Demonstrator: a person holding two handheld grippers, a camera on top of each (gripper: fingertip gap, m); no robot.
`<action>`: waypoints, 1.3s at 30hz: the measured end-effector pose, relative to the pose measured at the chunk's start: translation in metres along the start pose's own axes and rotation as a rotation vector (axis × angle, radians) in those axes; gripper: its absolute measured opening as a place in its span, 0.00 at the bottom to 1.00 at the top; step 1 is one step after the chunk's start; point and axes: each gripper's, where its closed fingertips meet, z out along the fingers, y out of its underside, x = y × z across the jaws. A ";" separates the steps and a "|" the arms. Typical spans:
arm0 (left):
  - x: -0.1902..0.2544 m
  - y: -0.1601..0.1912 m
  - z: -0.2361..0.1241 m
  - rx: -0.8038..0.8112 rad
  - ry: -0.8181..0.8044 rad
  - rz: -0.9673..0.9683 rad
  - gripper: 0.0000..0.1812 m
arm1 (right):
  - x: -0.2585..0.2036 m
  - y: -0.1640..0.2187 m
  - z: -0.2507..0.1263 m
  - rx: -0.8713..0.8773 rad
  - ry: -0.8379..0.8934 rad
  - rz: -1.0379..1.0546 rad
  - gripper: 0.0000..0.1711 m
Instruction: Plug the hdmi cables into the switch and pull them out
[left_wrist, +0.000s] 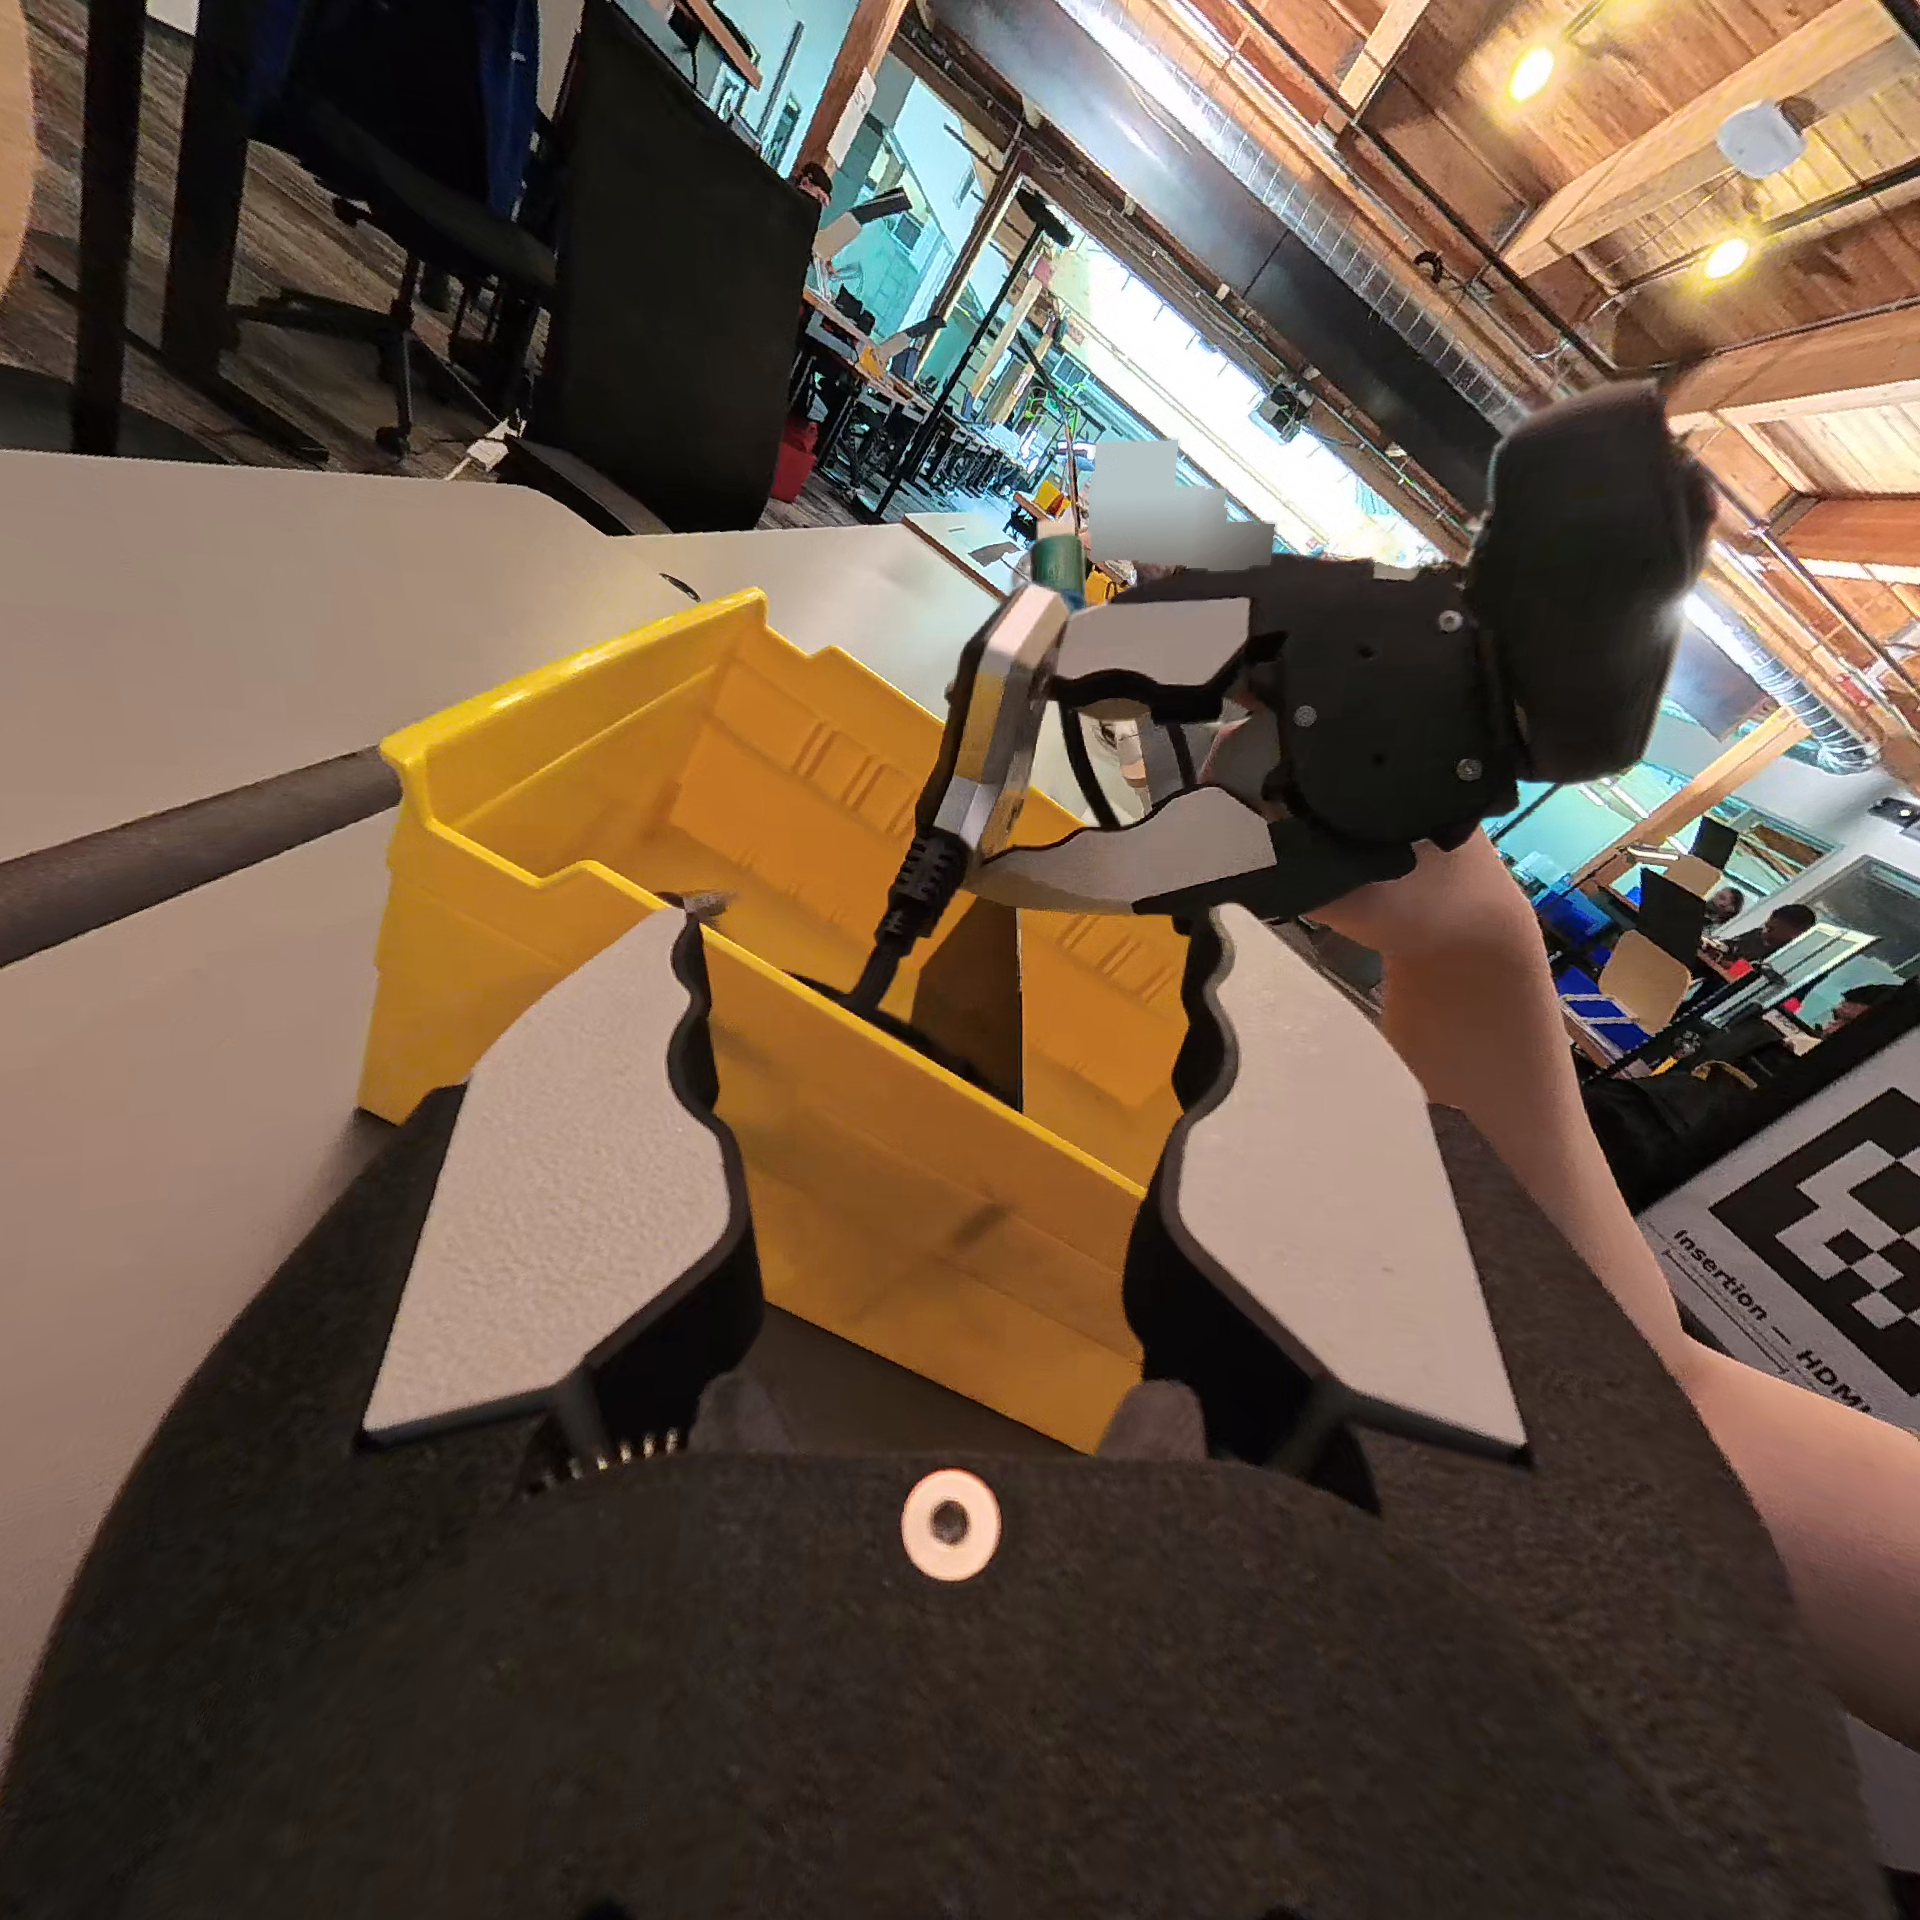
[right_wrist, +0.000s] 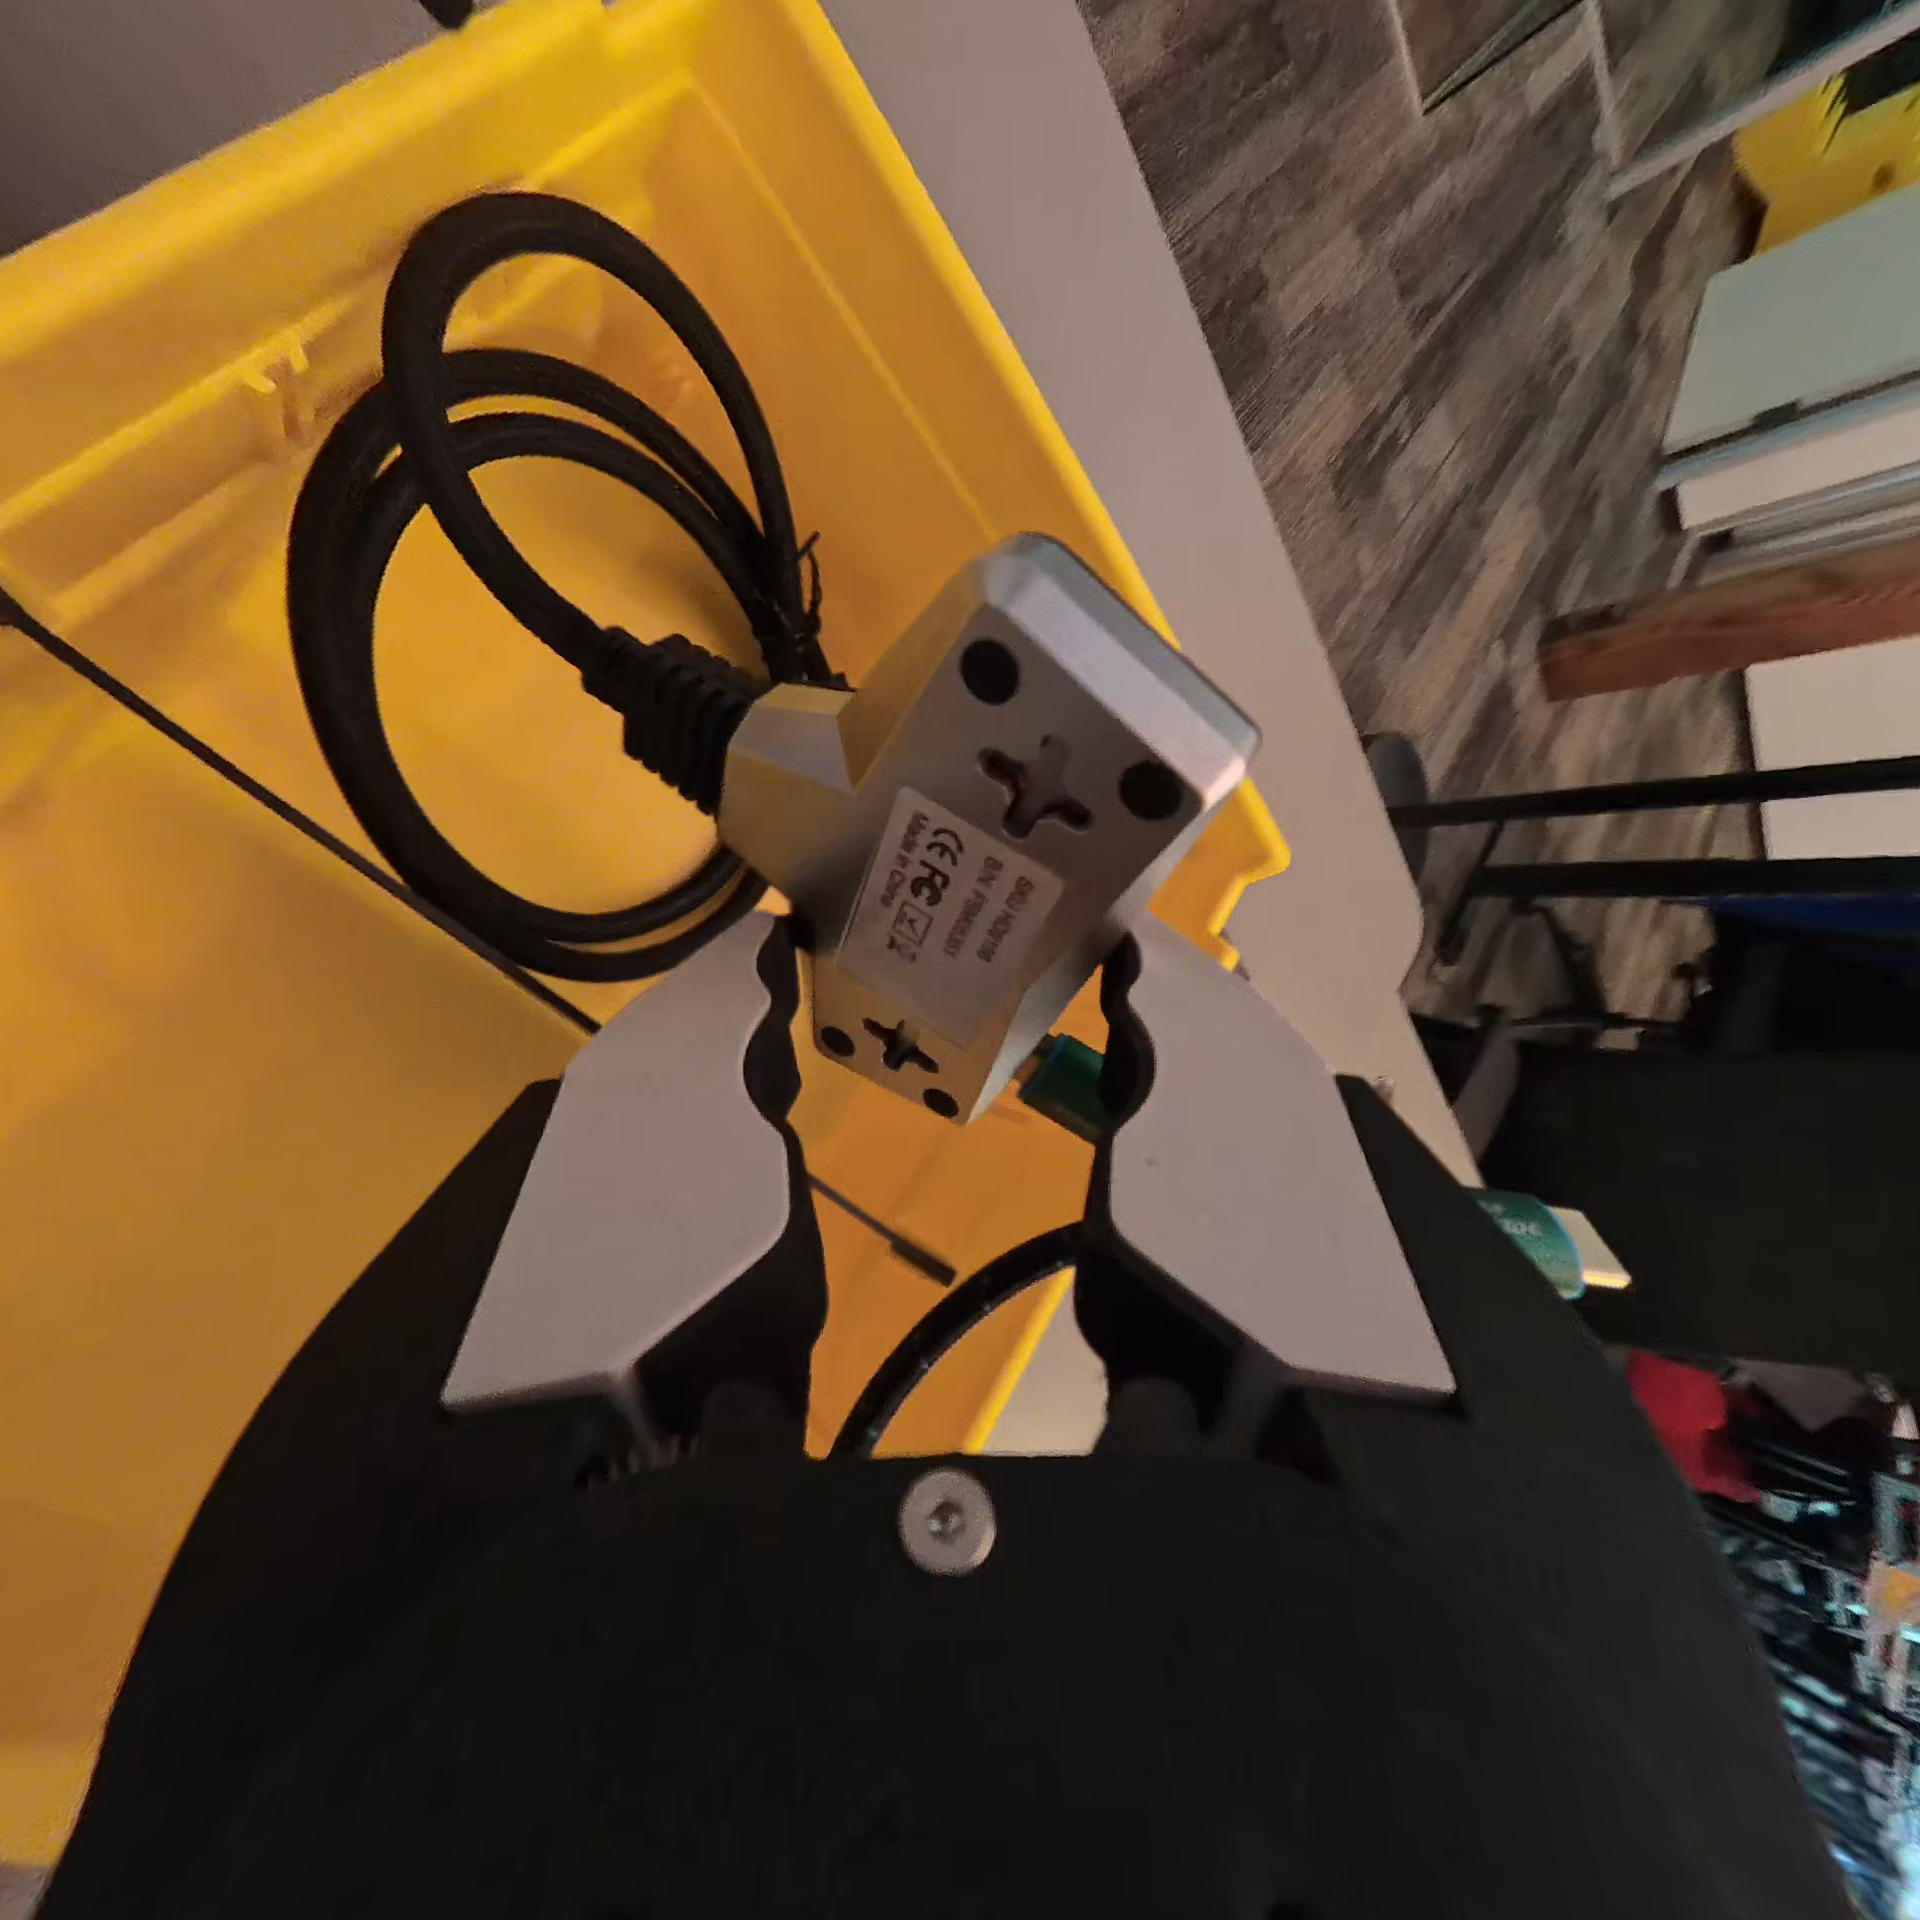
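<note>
A: Right wrist view first. What've you got in the right gripper (right_wrist: 940, 997)?

B: You're clamped on the silver HDMI switch (right_wrist: 997, 821), jaws narrowed onto its near end, label side facing the cam. It's held up over the yellow bin (right_wrist: 187, 987), long axis running away from your fingers, tilted up-right. Its braided black pigtail (right_wrist: 468, 582) leaves the left side and loops down into the bin.

A: And the left gripper (left_wrist: 951, 997)?

B: Wide apart, nothing between the fingers. It sits this side of the bin, pointing at it; the switch (left_wrist: 1003, 717) is up and slightly right of it, just past the far wall.

A: Cables to plug?

B: One green plug (right_wrist: 1070, 1091) shows beside your right finger, touching or not I can't tell; another green connector (right_wrist: 1558, 1252) pokes out further right. Ports aren't visible.

A: So which hand fetches?

B: Prob. the left, since it's free and nearest. Next move turns on lining a plug along the switch's long axis, so keep the right hand steady.
</note>
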 end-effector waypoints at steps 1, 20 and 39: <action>0.000 0.000 0.000 0.002 0.001 -0.001 0.48 | 0.002 -0.002 -0.002 0.010 0.013 -0.030 0.33; 0.001 0.003 0.001 -0.051 -0.020 0.025 0.46 | 0.029 0.023 -0.029 0.016 -0.013 0.053 0.29; 0.002 0.007 0.003 -0.080 -0.039 0.054 0.46 | 0.071 0.152 -0.032 -0.069 -0.123 0.770 0.03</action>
